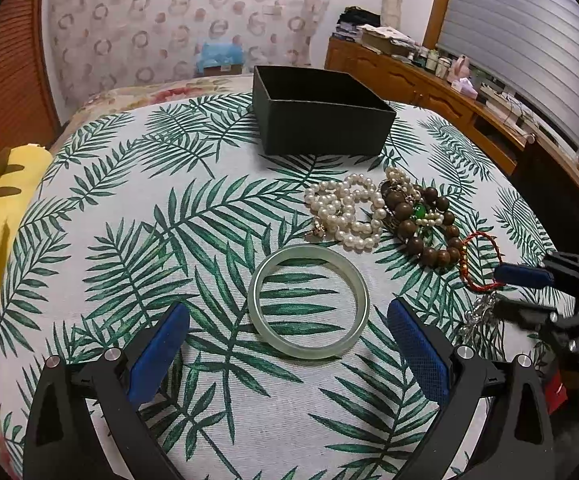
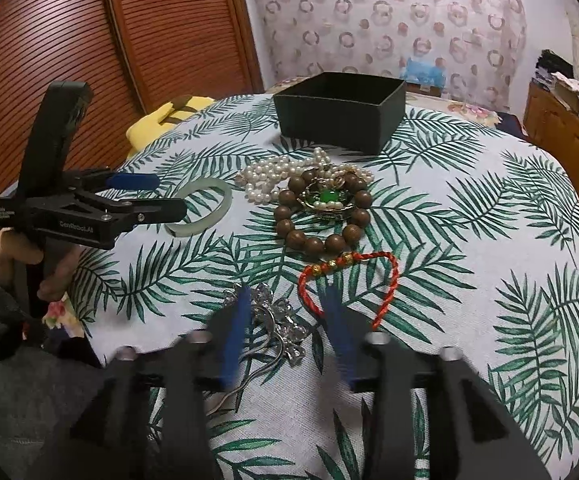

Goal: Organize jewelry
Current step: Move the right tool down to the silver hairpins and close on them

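A leaf-print surface fills both views, with a black box at upper centre. Below it lies a jewelry heap: pearls, wooden beads, a red cord.

The left gripper hangs open around a jade bangle.

The right gripper (blurred) straddles a silver hairpin, open; better to close squarely on its ornament.

My left claw: spread wide, above the jade bangle
Pearls: near black box
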Demonstrator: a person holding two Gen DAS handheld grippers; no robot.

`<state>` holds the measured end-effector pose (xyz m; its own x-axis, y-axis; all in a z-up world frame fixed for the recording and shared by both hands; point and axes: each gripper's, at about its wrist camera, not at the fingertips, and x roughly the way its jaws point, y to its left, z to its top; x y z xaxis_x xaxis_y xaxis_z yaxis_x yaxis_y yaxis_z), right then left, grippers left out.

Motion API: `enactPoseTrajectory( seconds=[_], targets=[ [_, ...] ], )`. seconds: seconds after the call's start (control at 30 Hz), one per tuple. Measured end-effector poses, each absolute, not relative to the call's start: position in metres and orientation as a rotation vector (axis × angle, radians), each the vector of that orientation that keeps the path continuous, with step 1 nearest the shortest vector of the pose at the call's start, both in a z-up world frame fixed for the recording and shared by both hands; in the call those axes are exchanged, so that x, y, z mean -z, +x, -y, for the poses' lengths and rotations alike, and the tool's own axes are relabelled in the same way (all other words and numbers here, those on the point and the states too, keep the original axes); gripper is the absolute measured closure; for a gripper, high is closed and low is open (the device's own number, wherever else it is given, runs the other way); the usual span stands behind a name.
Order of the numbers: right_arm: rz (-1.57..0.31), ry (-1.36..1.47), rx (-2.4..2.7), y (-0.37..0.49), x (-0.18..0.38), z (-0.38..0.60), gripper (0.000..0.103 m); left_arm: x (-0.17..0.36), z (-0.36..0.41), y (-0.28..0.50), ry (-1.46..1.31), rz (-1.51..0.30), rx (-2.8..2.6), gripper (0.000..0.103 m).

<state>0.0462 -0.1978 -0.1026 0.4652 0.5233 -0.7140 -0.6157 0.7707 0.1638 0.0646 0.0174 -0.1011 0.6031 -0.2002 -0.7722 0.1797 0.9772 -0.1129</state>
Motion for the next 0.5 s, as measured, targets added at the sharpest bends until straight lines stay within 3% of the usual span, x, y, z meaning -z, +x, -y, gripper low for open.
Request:
enactPoseTrajectory(
  seconds=[0.5],
  targets=[
    [-0.858, -0.174, -0.759, 0.036, 0.107, 0.196, 0.066, 0.101, -0.013, 0.073, -0.006, -0.900, 0.227, 0.007]
  ],
)
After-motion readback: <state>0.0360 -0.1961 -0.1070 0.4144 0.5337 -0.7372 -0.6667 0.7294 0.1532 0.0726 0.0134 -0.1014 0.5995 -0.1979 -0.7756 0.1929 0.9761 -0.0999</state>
